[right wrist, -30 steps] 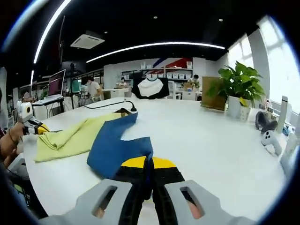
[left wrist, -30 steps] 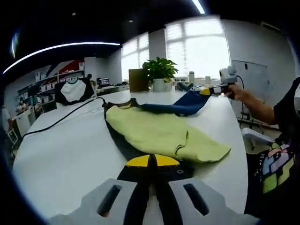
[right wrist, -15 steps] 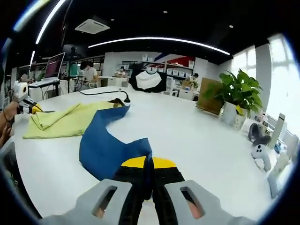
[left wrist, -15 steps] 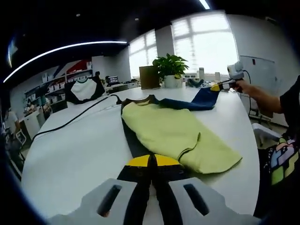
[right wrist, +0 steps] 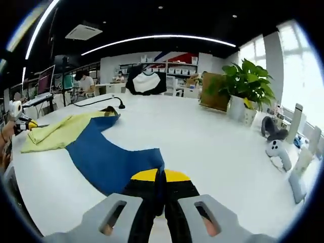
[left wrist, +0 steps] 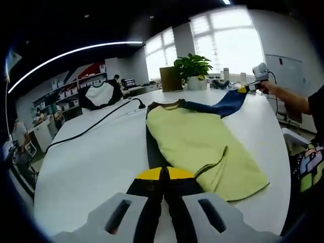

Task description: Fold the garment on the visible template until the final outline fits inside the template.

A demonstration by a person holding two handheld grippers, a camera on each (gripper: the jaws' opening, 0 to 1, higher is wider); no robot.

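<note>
i hold the garment point(left wrist: 197, 136) spread across the white table point(left wrist: 96, 162), between both tools. my left gripper point(left wrist: 163, 178) has its jaws closed on a dark edge of the garment at its near end, beside the yellow-green panel point(left wrist: 202, 152). my right gripper point(right wrist: 161, 178) has its jaws closed on the blue part point(right wrist: 109, 159) at the end of the garment toward the potted plant point(right wrist: 243, 83). i judge the fabric light, soft and limp: it sags and wrinkles, so i would grip seams or corners and keep it taut. i cannot make out a template under the garment.
</note>
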